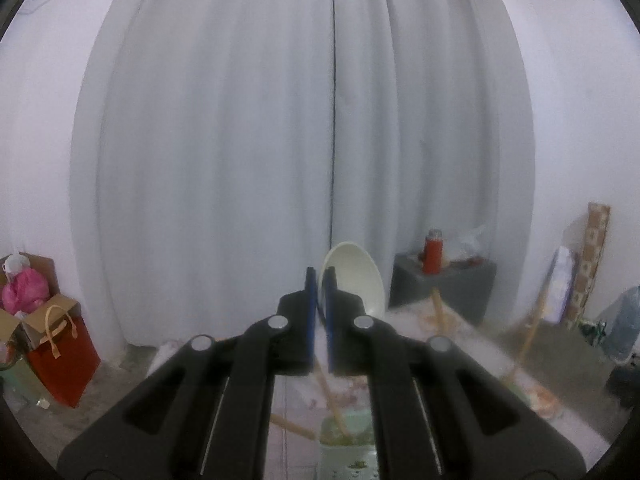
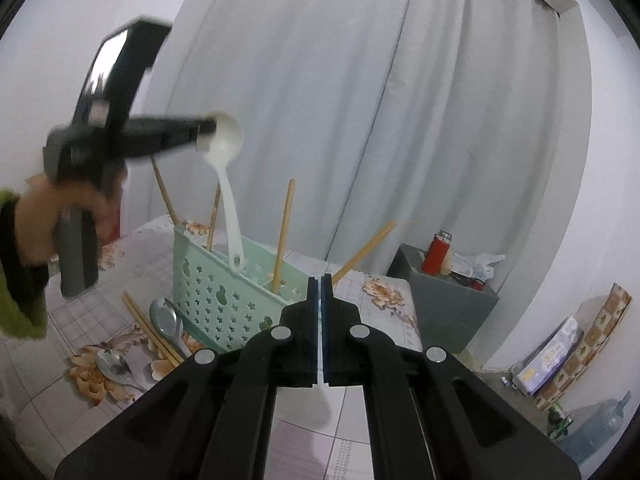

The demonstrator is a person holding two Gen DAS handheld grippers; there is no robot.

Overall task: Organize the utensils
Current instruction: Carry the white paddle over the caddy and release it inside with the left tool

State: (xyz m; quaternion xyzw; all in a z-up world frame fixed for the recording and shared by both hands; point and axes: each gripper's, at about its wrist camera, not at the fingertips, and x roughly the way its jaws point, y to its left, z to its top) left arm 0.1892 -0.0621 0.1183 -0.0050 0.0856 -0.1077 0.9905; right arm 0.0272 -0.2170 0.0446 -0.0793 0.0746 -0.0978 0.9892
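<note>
My left gripper [image 1: 319, 278] is shut on the bowl of a white plastic spoon [image 1: 356, 280]. In the right wrist view the left gripper [image 2: 206, 126] holds that white spoon [image 2: 228, 184] up high, with its handle hanging down into the mint green basket [image 2: 208, 284]. Several wooden chopsticks [image 2: 284, 232] stand tilted in the basket. My right gripper [image 2: 320, 280] is shut with nothing between its fingers, in front of the basket's right end. On the floral tablecloth left of the basket lie two metal spoons [image 2: 166, 316] and a pair of chopsticks [image 2: 148, 332].
A grey box [image 2: 448, 304] with a red flask [image 2: 438, 252] stands behind the table's right end. A red bag [image 1: 64, 360] and cardboard boxes sit on the floor at the left. Grey curtains [image 2: 340, 100] hang behind. A water jug [image 2: 600, 428] is at the lower right.
</note>
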